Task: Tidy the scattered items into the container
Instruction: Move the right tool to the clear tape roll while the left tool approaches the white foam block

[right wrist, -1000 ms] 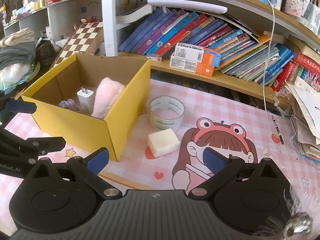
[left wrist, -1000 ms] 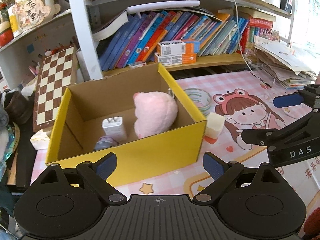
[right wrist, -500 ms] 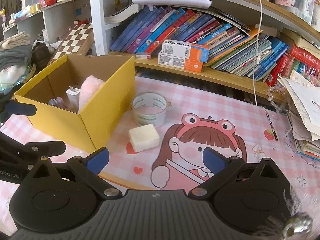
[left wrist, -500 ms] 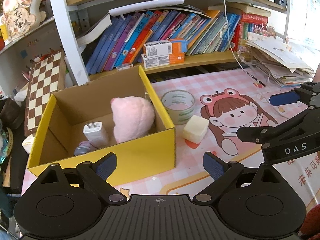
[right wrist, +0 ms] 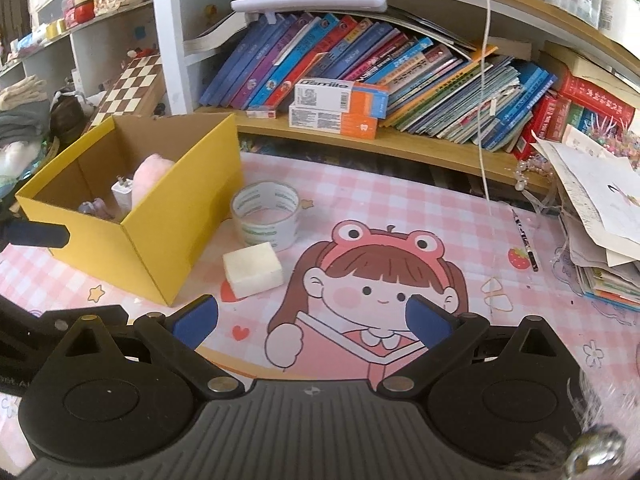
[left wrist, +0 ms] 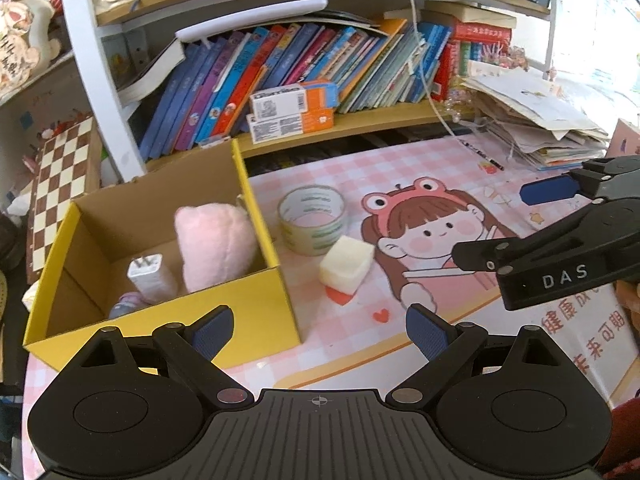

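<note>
My view has swung from the yellow box, holding plush toy and charger, toward tape roll and sponge block just beside it on the tabletop. My left gripper and right gripper are both apart, empty; these two remain outside.

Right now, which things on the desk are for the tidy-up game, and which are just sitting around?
For the tidy-up:
yellow box
tape roll
white sponge block
pink plush, white charger, already in the box

Just sitting around:
books on the shelf
orange cartons
chessboard
paper pile
</note>
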